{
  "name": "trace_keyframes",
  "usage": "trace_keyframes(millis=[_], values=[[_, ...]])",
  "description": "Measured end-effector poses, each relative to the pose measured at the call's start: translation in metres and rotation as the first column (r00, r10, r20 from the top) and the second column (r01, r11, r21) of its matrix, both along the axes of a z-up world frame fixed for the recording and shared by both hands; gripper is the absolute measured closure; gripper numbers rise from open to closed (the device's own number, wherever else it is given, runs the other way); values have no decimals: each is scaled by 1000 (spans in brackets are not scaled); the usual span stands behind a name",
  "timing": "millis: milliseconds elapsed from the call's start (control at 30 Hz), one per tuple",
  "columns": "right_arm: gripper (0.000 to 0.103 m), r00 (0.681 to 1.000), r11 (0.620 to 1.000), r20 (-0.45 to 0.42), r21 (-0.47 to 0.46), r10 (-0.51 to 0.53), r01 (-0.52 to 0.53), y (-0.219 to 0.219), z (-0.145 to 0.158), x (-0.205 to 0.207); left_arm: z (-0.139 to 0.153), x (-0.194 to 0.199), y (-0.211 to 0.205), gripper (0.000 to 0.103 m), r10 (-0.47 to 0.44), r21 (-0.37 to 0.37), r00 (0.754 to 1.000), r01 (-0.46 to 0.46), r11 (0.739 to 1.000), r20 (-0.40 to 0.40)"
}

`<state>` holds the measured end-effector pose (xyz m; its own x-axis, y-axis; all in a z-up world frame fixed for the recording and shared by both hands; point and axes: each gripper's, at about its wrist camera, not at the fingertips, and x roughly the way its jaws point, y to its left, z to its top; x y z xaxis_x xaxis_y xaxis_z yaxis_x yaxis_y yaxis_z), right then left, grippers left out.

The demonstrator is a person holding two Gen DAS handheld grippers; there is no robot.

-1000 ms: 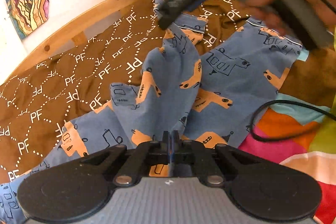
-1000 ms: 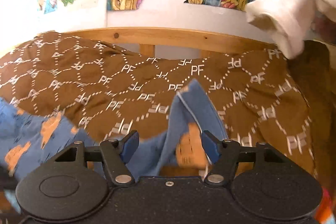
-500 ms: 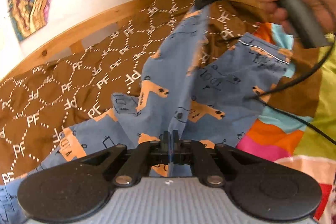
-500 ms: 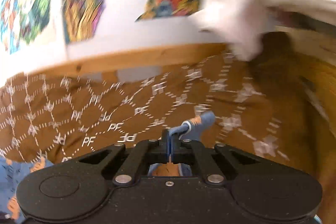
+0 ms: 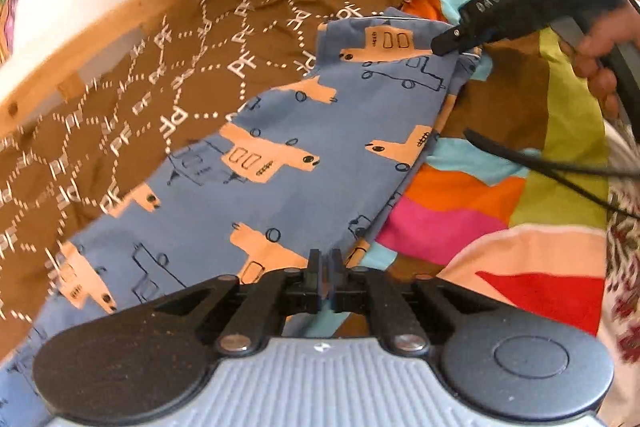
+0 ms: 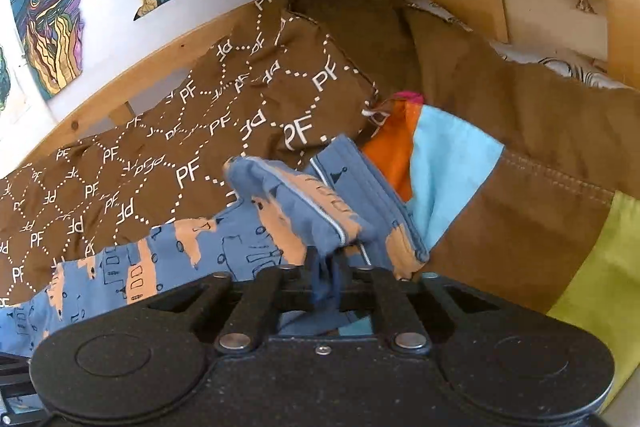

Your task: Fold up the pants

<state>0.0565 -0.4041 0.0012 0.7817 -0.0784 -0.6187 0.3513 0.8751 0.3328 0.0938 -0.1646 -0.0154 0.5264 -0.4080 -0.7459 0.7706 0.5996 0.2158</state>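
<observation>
Pants (image 5: 304,155) in blue vehicle print are spread flat across the brown bedspread (image 5: 132,99) by the wooden bed frame (image 5: 60,63). One end is clamped in the closed left gripper (image 5: 325,267), the far hem in the closed right gripper (image 6: 325,269). A multicoloured quilt (image 5: 460,211) and a black cable (image 5: 532,159) are seen alongside.

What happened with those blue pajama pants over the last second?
The right gripper, open a second ago, shut on one leg's cuff, lifted it and carried it across onto the other leg, so the pants now lie folded lengthwise. The left gripper stayed clamped on the near end; the brown blanket stayed put.
</observation>
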Motion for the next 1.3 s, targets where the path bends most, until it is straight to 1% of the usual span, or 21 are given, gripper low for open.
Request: trace_keyframes(millis=[33, 100, 167, 233, 267, 300, 367, 433, 467, 567, 667, 733, 800, 833, 867, 933, 1067, 1133, 1200, 1233, 1300], values=[[82, 1000, 1000, 6, -4, 7, -7, 2, 0, -1, 2, 4, 2, 92, 4, -20, 1000, -4, 1000, -25], [70, 1000, 1000, 16, -8, 26, -26, 5, 1, -4, 9, 10, 5, 66, 6, -59, 999, -9, 998, -52], [62, 999, 999, 27, -12, 30, -30, 7, 3, -8, 19, 16, 5, 55, 7, -81, 998, -11, 997, -54], [49, 999, 1000, 37, -9, 24, -24, 9, 7, -9, 28, 26, 0, 46, -1, -88, 999, -4, 996, -52], [36, 999, 1000, 44, -4, 21, -20, 6, 8, -11, 35, 32, -4, 33, -1, -88, 999, -3, 996, -46], [28, 998, 1000, 54, 5, 18, -19, 4, 9, -14, 40, 39, -9, 18, 1, -89, 999, -4, 996, -34], [21, 997, 999, 77, 34, 15, -18, 1, 10, -17, 54, 53, -23, 1, 13, -97, 1000, -15, 995, -13], [12, 995, 998, 95, 61, 9, -15, -2, 11, -19, 68, 70, -42, 0, 22, -81, 999, -25, 996, -29], [9, 995, 997, 103, 78, 9, -17, -4, 10, -20, 75, 81, -53, 0, 23, -47, 998, -25, 999, -54], [7, 992, 990, 124, 138, 18, -35, -7, 8, -20, 98, 108, -89, 0, 9, 59, 994, -2, 998, -109], [7, 989, 978, 146, 205, 18, -48, -10, 7, -18, 110, 127, -122, 0, -17, 102, 988, 33, 994, -152], [7, 987, 969, 163, 240, 15, -54, -10, 5, -17, 112, 138, -143, 0, -23, 64, 982, 36, 997, -186], [7, 987, 966, 163, 255, 3, -45, -11, 3, -16, 108, 153, -162, 0, 18, -29, 971, -25, 999, -240], [7, 986, 964, 164, 264, -7, -37, -11, 2, -16, 104, 160, -168, 0, 33, -66, 958, -54, 996, -286], [7, 986, 960, 168, 280, -18, -30, -13, 0, -16, 98, 170, -174, 0, 43, -107, 935, -86, 991, -351], [7, 982, 947, 180, 321, -51, -10, -18, -4, -16, 85, 180, -182, 0, 69, -138, 908, -138, 981, -414], [7, 970, 924, 217, 382, -111, 20, -26, -9, -14, 62, 198, -198, 8, 64, -118, 867, -140, 983, -494], [7, 966, 911, 226, 412, -122, 19, -29, -12, -11, 53, 203, -202, 15, 80, -74, 846, -139, 987, -527], [7, 963, 901, 244, 435, -115, -2, -30, -14, -8, 48, 206, -204, 26, 83, -60, 828, -139, 988, -554], [7, 963, 899, 248, 437, -103, -16, -30, -14, -5, 47, 207, -205, 28, 76, -60, 820, -133, 989, -567], [7, 964, 897, 250, 441, -90, -31, -29, -15, -2, 45, 206, -209, 38, 61, -57, 816, -114, 992, -575]])
